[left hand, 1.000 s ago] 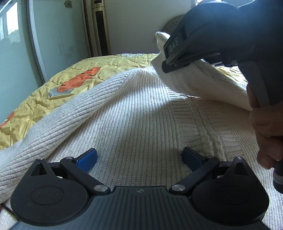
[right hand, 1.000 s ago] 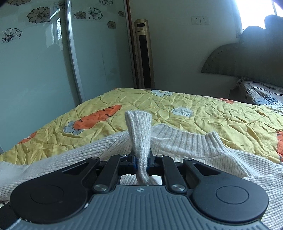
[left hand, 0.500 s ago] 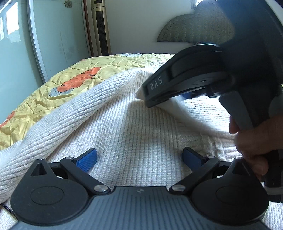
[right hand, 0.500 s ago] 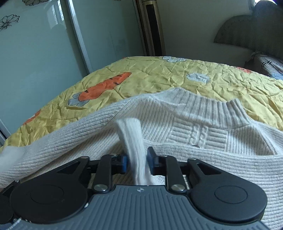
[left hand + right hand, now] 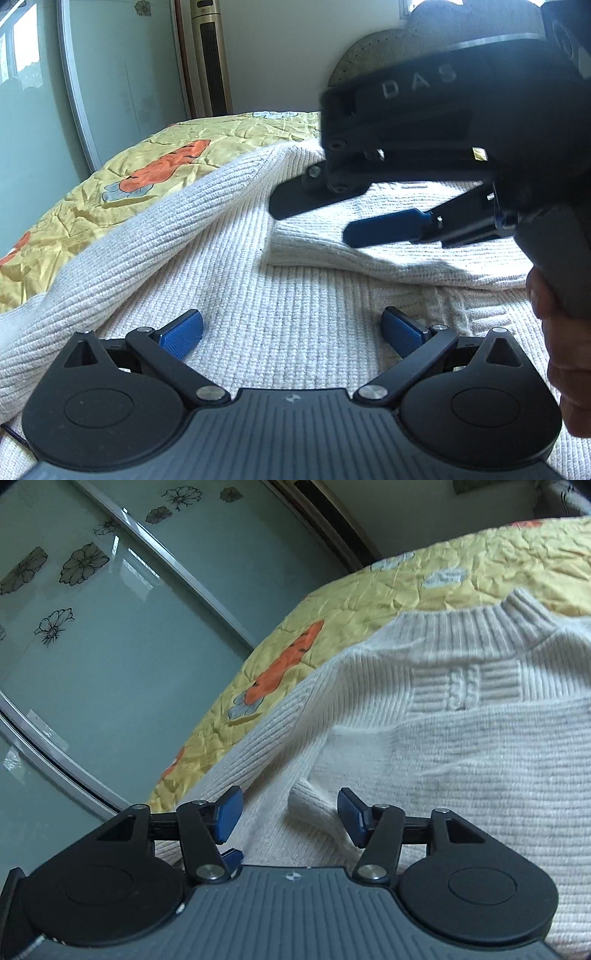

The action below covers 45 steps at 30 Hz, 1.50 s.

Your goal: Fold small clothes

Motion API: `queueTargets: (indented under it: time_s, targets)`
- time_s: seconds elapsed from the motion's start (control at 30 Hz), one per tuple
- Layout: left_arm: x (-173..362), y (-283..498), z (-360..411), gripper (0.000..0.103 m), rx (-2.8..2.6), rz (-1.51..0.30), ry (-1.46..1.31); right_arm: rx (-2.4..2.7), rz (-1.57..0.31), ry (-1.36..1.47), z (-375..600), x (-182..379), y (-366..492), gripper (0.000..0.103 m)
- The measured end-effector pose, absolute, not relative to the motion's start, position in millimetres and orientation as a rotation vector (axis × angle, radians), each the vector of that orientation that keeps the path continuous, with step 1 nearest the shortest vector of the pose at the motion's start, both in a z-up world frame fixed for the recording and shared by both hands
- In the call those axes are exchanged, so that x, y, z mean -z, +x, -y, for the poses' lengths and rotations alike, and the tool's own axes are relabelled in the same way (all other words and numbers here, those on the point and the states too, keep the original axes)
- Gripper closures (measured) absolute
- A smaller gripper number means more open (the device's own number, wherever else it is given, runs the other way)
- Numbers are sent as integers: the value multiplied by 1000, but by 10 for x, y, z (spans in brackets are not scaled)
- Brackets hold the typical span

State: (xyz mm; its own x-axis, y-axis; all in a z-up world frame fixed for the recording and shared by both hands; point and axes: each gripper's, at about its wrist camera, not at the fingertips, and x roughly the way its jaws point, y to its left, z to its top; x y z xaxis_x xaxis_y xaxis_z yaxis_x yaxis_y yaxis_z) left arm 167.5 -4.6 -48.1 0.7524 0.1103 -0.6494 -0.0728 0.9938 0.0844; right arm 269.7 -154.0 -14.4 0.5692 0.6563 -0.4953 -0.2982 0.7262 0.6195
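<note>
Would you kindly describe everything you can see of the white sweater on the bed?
The white sweater is a cream ribbed knit with a ribbed collar and a small cable panel below it. It lies spread over the yellow quilt, with one sleeve folded across its body. The right gripper is open, its cuff end lying loose between the fingers. The left gripper, also open, sits low over the body, holding nothing.

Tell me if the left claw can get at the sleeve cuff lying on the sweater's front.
Probably yes. The left claw is open, with bare sweater ahead up to the sleeve cuff; the right claw, open above it, may crowd it.
</note>
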Motion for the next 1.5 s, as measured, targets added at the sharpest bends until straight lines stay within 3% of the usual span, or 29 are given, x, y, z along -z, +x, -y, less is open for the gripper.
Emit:
queueTargets:
  time_s: [0.23, 0.33, 0.4, 0.47, 0.7, 0.93, 1.3, 1.5]
  targets:
    - [480, 1673, 46, 0, -100, -712, 54, -499, -801, 531, 1618, 153, 2621, 40]
    - [481, 1671, 46, 0, -100, -712, 54, -477, -742, 507, 1649, 7, 2427, 32]
    - [481, 1672, 46, 0, -100, -712, 54, -430, -711, 470, 1696, -37, 2295, 16]
    - [480, 1672, 45, 0, -100, -712, 55, -355, -725, 427, 1771, -5, 2209, 9]
    - [434, 1606, 53, 0, -134, -722, 84, -238, -694, 474, 2066, 98, 1907, 8]
    - [92, 965, -242, 0, -355, -603, 199, -242, -637, 401, 2043, 227, 1725, 6]
    - [-298, -56, -1921, 0, -435, -683, -364, -352, -590, 132, 1213, -45, 1605, 7]
    - [-336, -446, -2576, 0, -477, -592, -682, -563, -410, -319, -9, -157, 1253, 8]
